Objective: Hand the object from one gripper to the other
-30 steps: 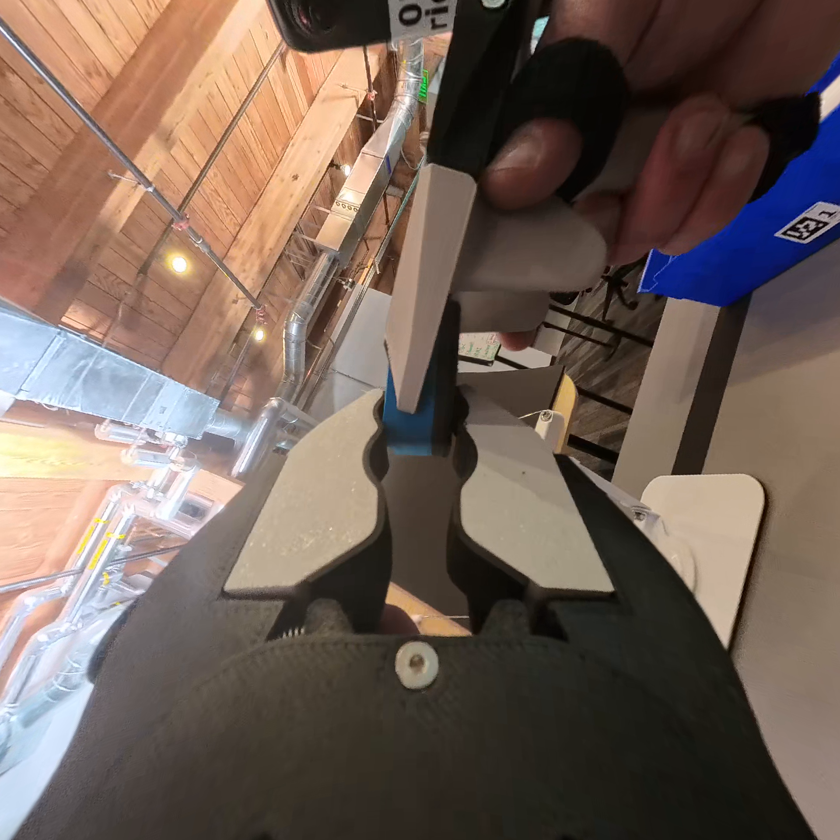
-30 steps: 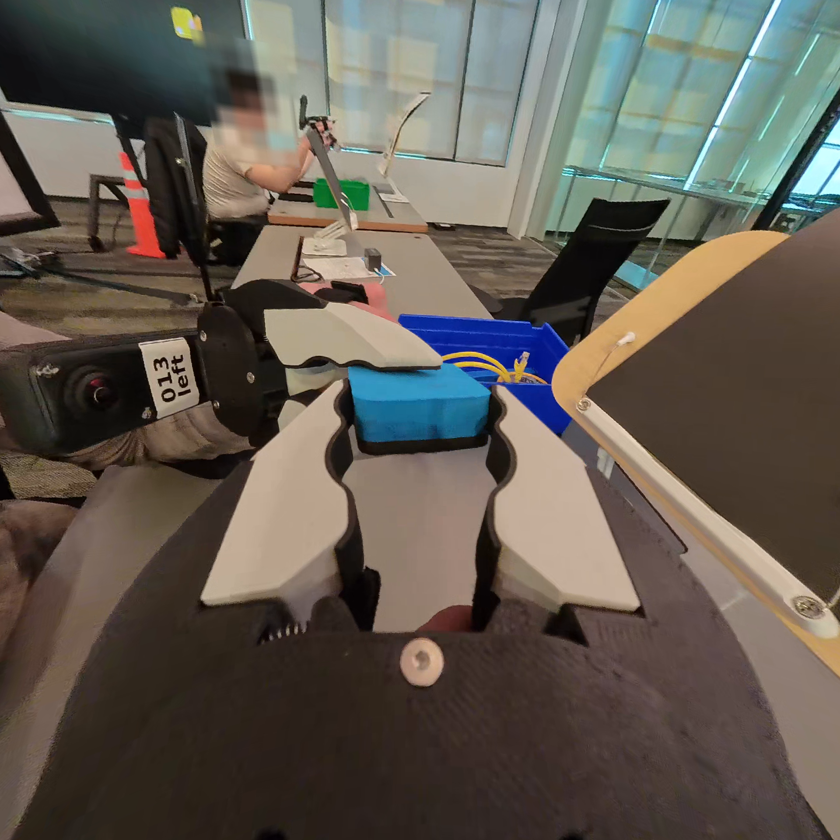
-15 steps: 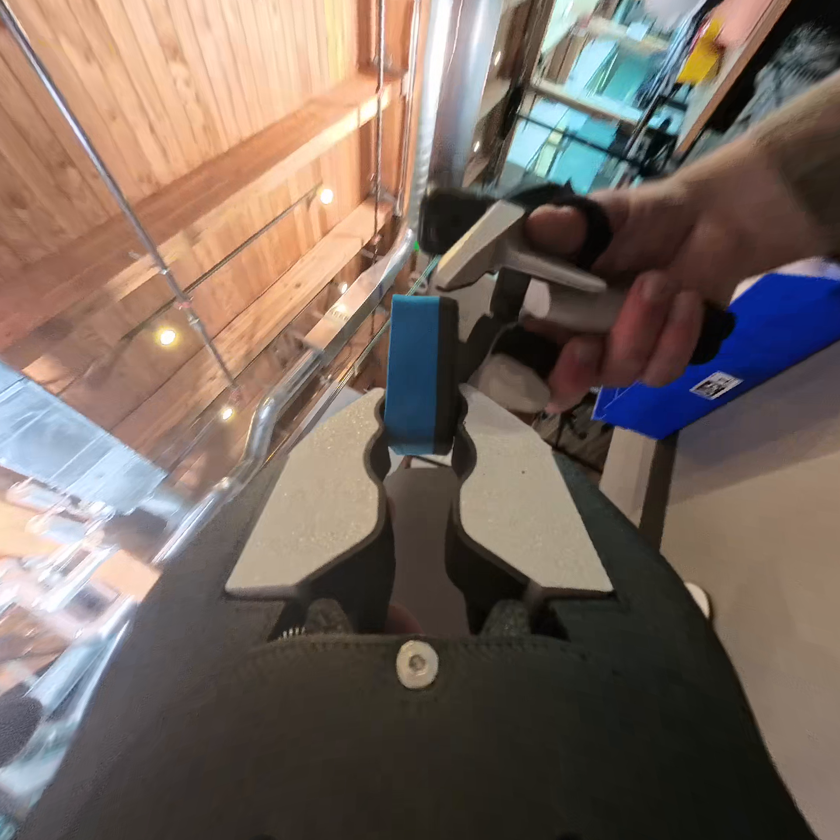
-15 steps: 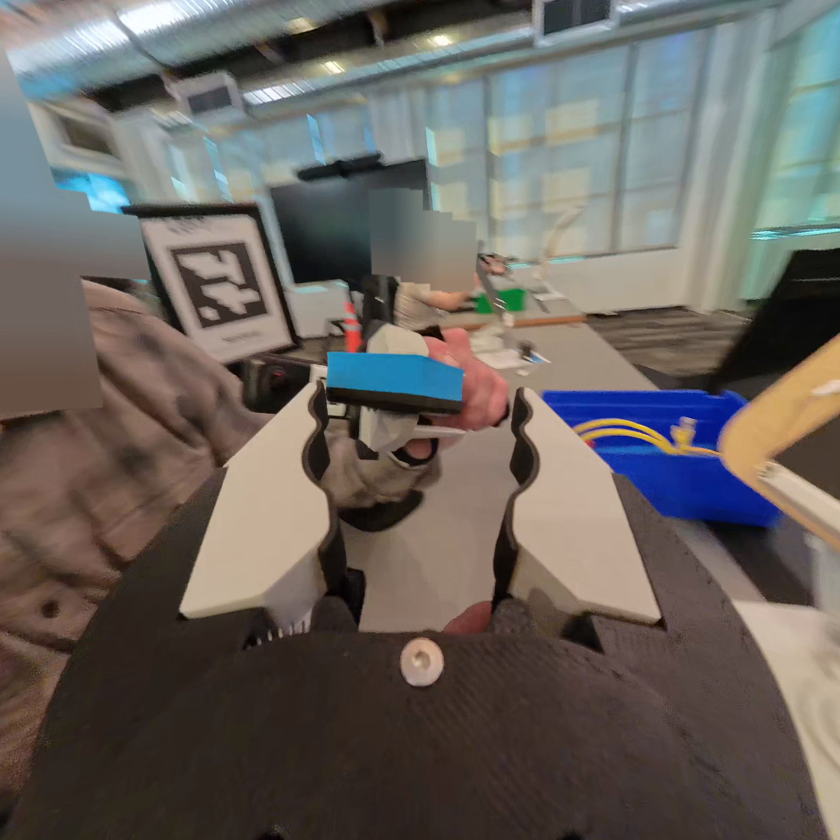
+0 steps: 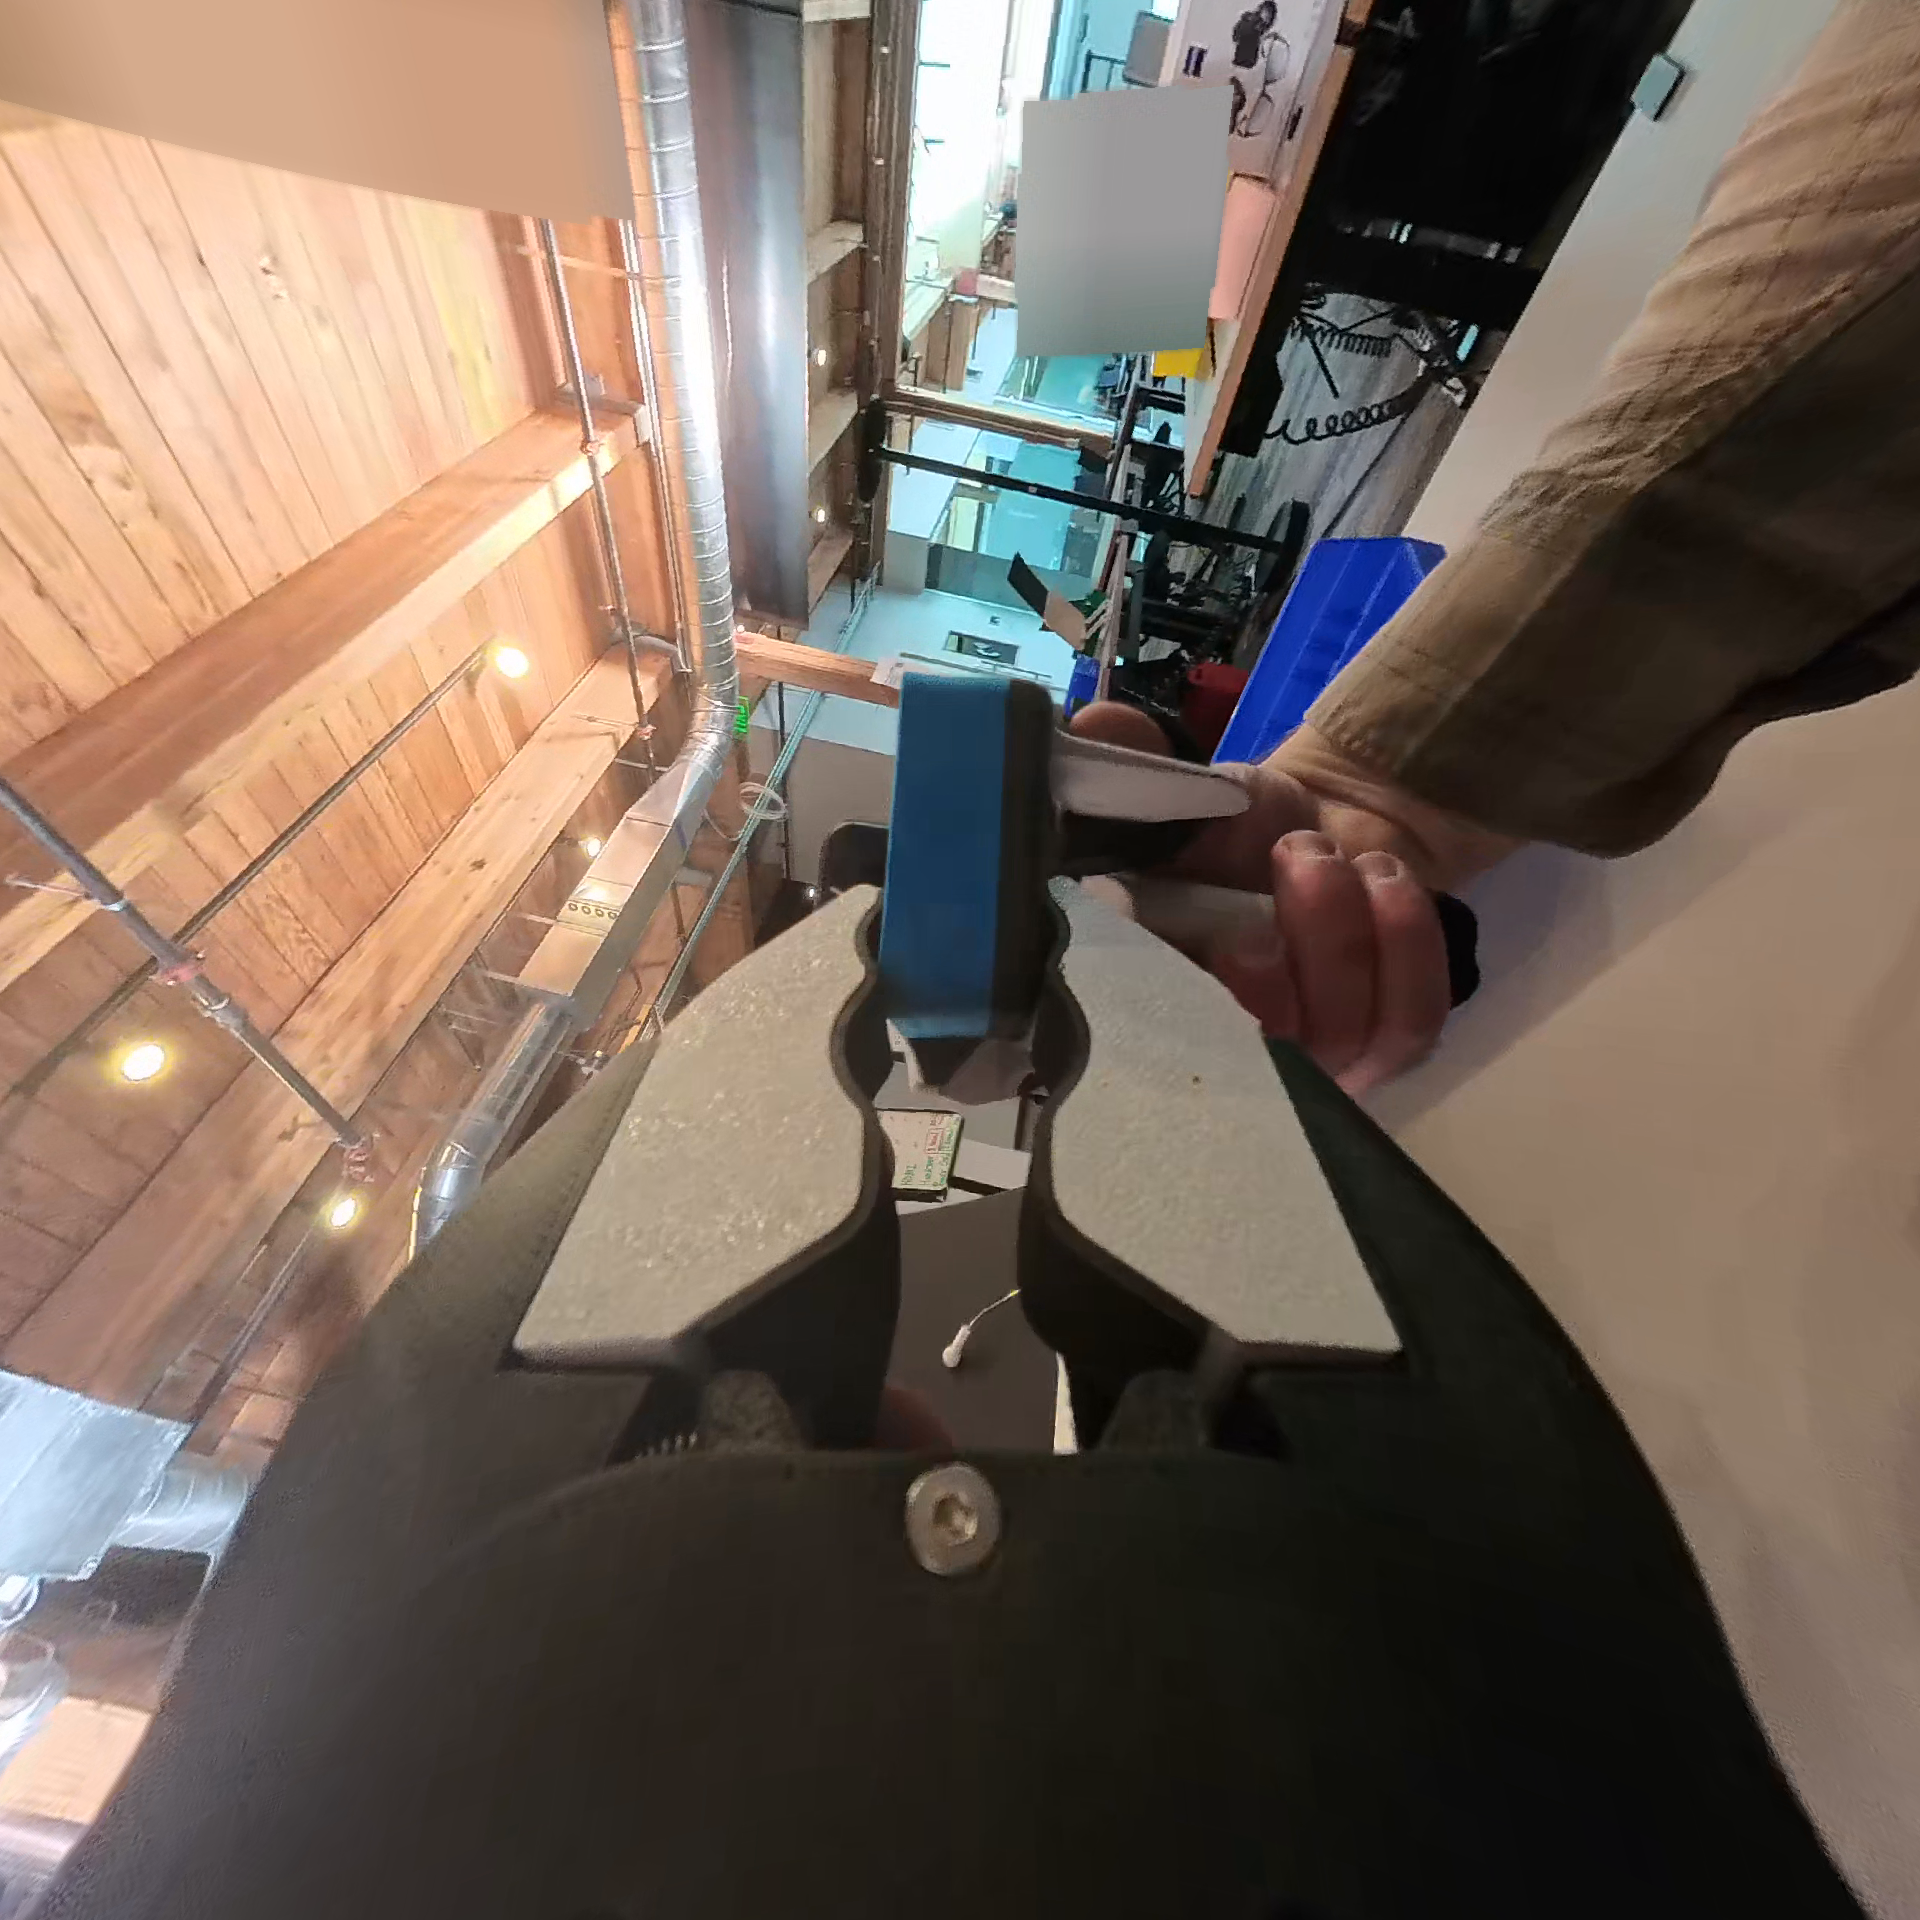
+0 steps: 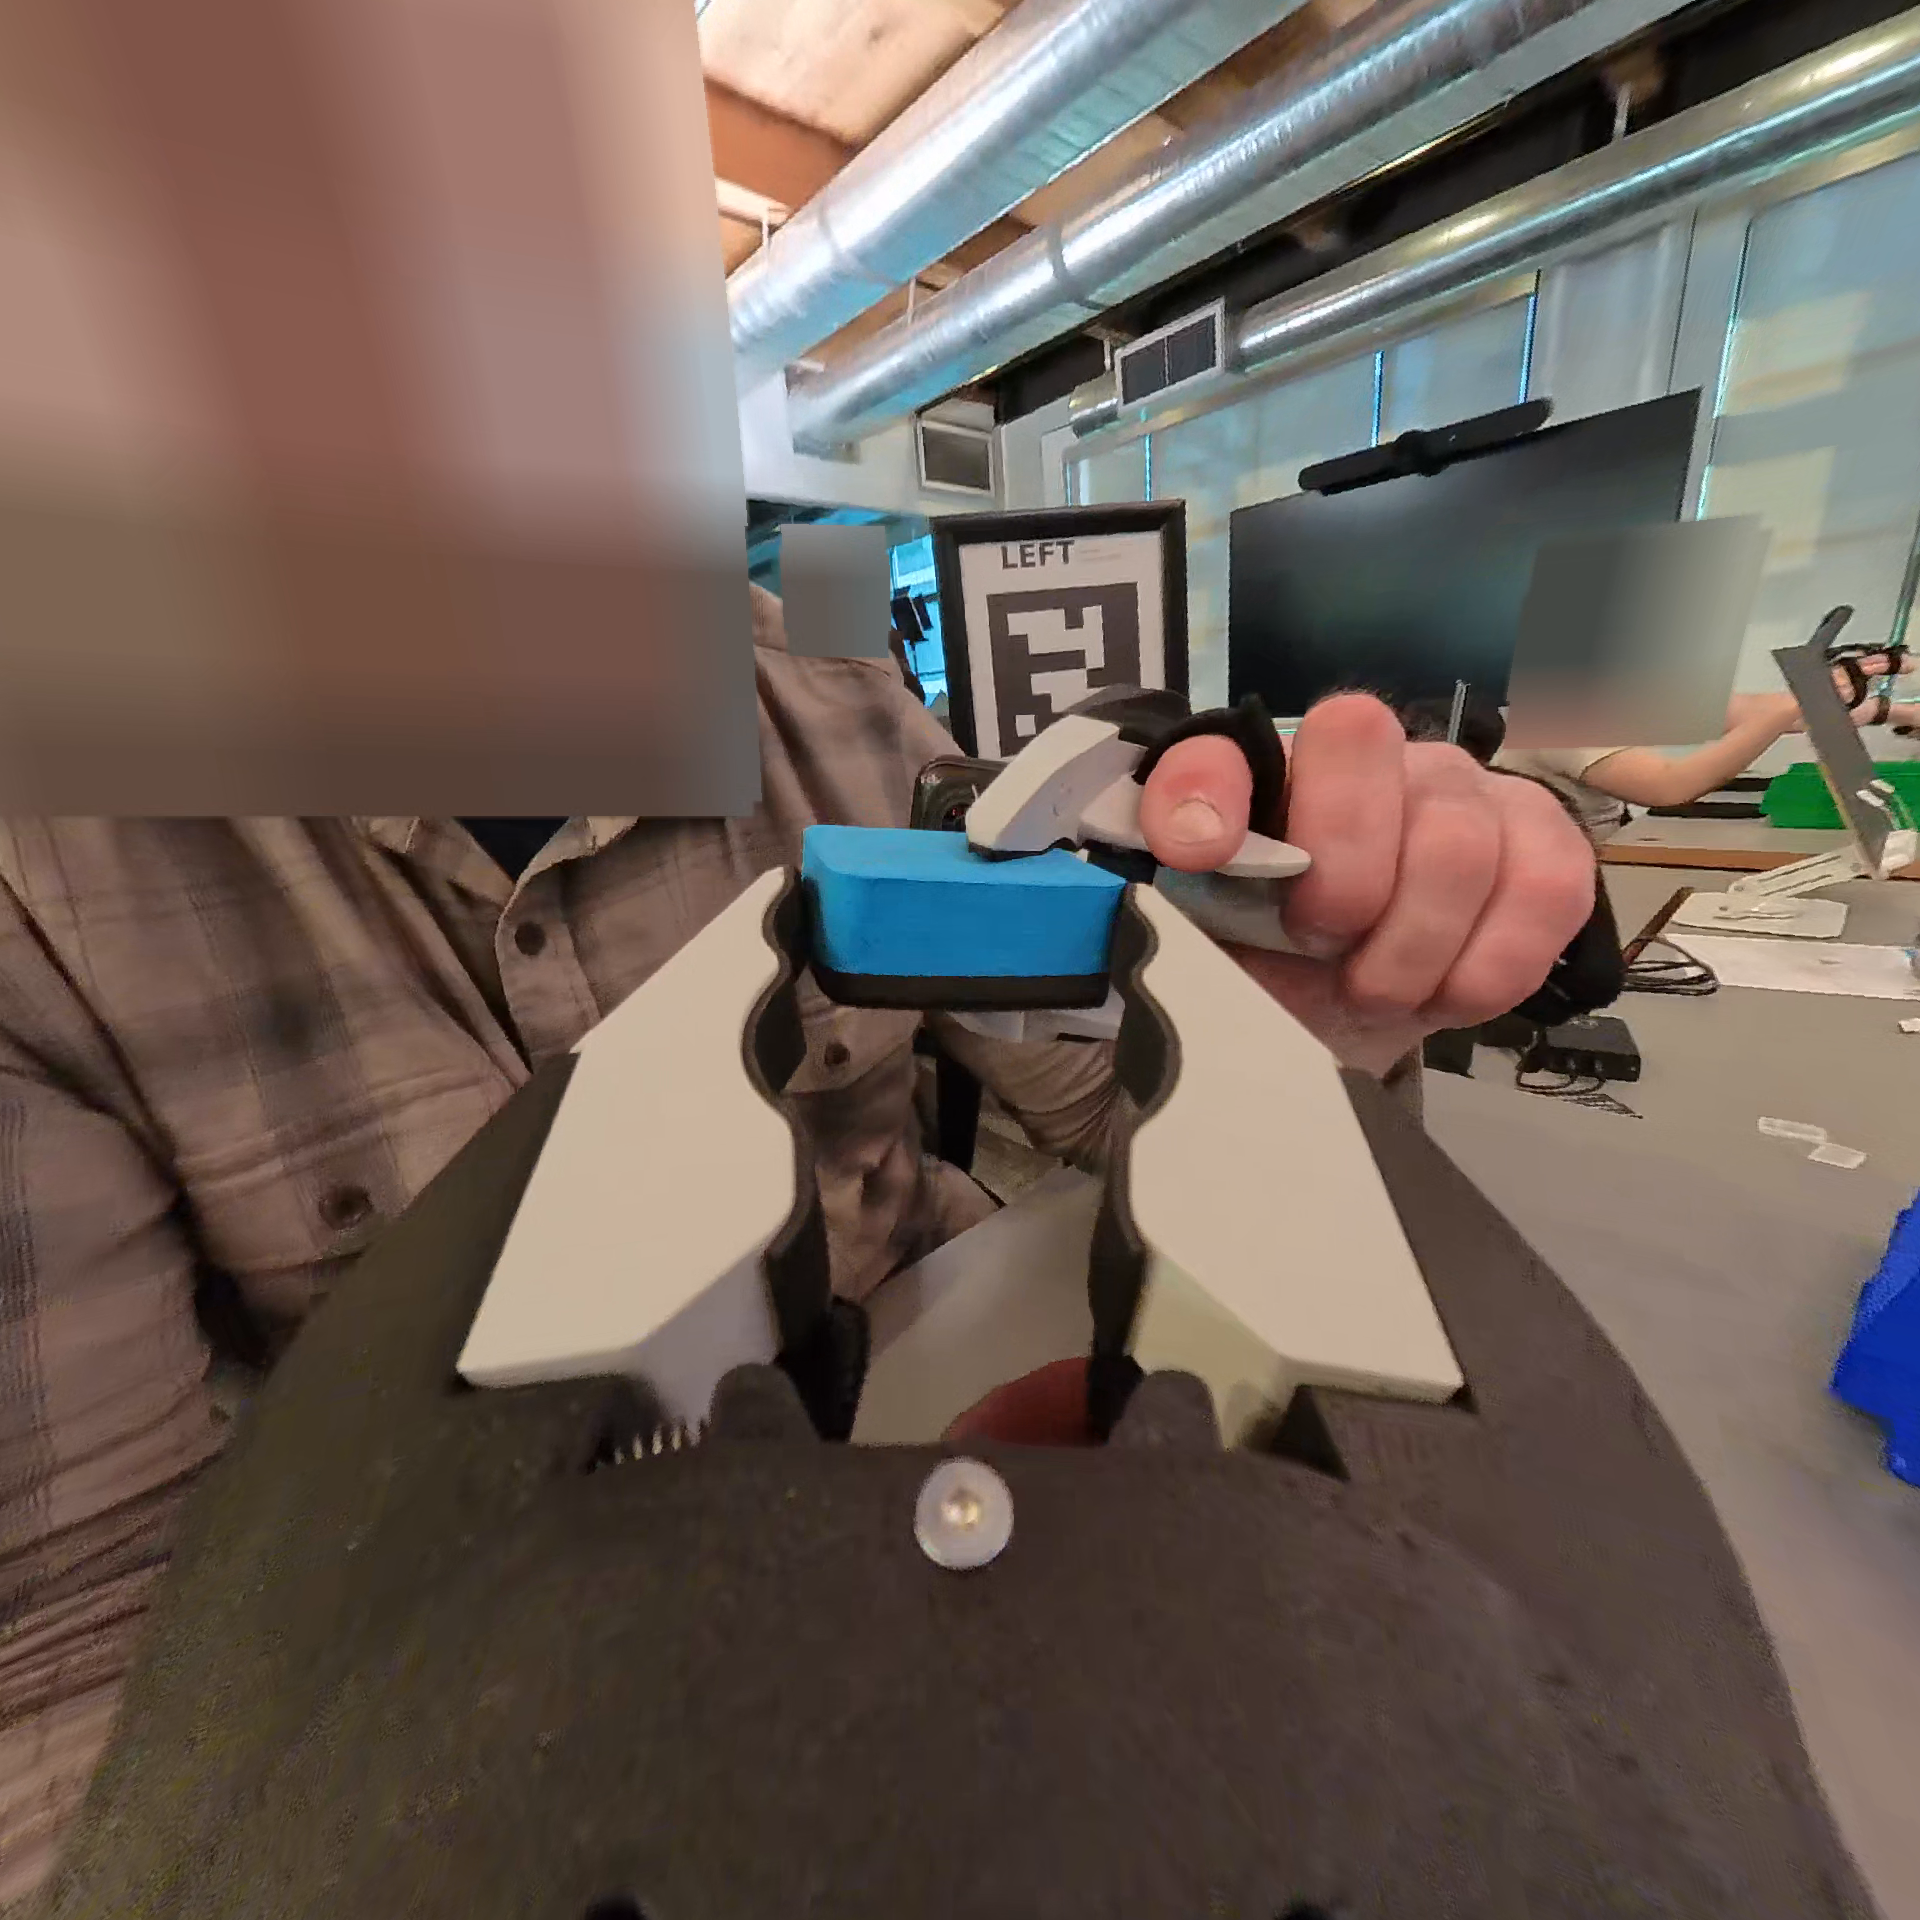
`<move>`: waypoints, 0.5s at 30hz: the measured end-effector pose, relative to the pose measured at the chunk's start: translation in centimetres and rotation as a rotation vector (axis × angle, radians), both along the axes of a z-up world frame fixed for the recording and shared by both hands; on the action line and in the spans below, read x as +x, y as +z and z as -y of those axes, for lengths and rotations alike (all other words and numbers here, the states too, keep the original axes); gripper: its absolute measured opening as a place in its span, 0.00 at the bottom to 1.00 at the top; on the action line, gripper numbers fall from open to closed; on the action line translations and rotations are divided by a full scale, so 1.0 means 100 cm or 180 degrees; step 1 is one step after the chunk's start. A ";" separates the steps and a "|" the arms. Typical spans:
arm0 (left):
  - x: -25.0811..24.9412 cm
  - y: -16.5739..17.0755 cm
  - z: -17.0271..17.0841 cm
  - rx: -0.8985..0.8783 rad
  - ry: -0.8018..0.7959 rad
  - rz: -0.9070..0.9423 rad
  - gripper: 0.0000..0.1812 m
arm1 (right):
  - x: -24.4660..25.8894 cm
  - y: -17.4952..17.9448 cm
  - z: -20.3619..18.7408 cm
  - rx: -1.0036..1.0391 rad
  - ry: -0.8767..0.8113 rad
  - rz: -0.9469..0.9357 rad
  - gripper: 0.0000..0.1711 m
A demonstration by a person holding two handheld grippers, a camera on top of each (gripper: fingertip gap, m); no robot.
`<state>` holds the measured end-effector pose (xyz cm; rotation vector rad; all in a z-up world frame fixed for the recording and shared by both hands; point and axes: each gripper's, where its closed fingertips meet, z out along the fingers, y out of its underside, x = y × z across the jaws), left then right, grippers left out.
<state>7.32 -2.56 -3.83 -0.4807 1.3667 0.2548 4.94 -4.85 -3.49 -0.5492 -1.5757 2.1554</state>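
Note:
The object is a blue foam block with a black base, seen in the left wrist view (image 5: 945, 852) and the right wrist view (image 6: 956, 925). My left gripper (image 5: 961, 920) is shut on it across its thin sides, blue face on one pad, black base on the other. My right gripper (image 6: 958, 906) is closed to the block's width, with its pads against both ends. A white finger of the left gripper (image 6: 1039, 800) lies on the block's blue top; the one beneath is hidden. A white finger of the right gripper (image 5: 1143, 779) reaches the block from the right. The block is held in the air.
A person's plaid-shirted torso (image 6: 260, 1039) is close behind the block. The grey table (image 6: 1662, 1195) lies to the right with a blue bin (image 6: 1881, 1340) at its edge, also in the left wrist view (image 5: 1330, 644). A framed marker board (image 6: 1060, 634) and a dark monitor (image 6: 1455, 561) stand behind. The grippers are tip to tip, or close to it.
One second ago both grippers held the block. Half a second ago the right gripper was open and apart from it. Now it is back and closed on the block's ends. The left kept hold.

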 end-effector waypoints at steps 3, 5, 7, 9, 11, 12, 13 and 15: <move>-0.001 0.002 -0.001 0.0013 0.0051 -0.0006 0.13 | -0.002 0.002 -0.001 0.0123 -0.0172 -0.0102 0.33; -0.007 0.004 -0.012 0.0036 0.0242 0.0024 0.14 | -0.008 0.004 -0.012 0.0145 -0.0442 -0.0106 0.33; -0.017 0.008 -0.030 0.0114 0.0537 0.0119 0.23 | -0.017 0.008 -0.032 0.0126 -0.0909 -0.0084 0.32; -0.025 0.006 -0.044 0.0093 0.0731 0.0120 0.29 | -0.026 0.010 -0.062 0.0144 -0.1541 0.0038 0.33; -0.032 0.010 -0.056 0.0161 0.0978 0.0225 0.28 | -0.030 0.009 -0.085 0.0266 -0.2085 0.0155 0.33; -0.034 0.011 -0.061 0.0226 0.1092 0.0237 0.26 | -0.030 0.009 -0.091 0.0339 -0.2263 0.0206 0.33; -0.037 0.013 -0.065 0.0306 0.1229 0.0268 0.22 | -0.031 0.009 -0.096 0.0439 -0.2437 0.0268 0.32; -0.041 0.010 -0.075 0.0332 0.1453 0.0224 0.21 | -0.032 0.008 -0.099 0.0615 -0.2632 0.0375 0.33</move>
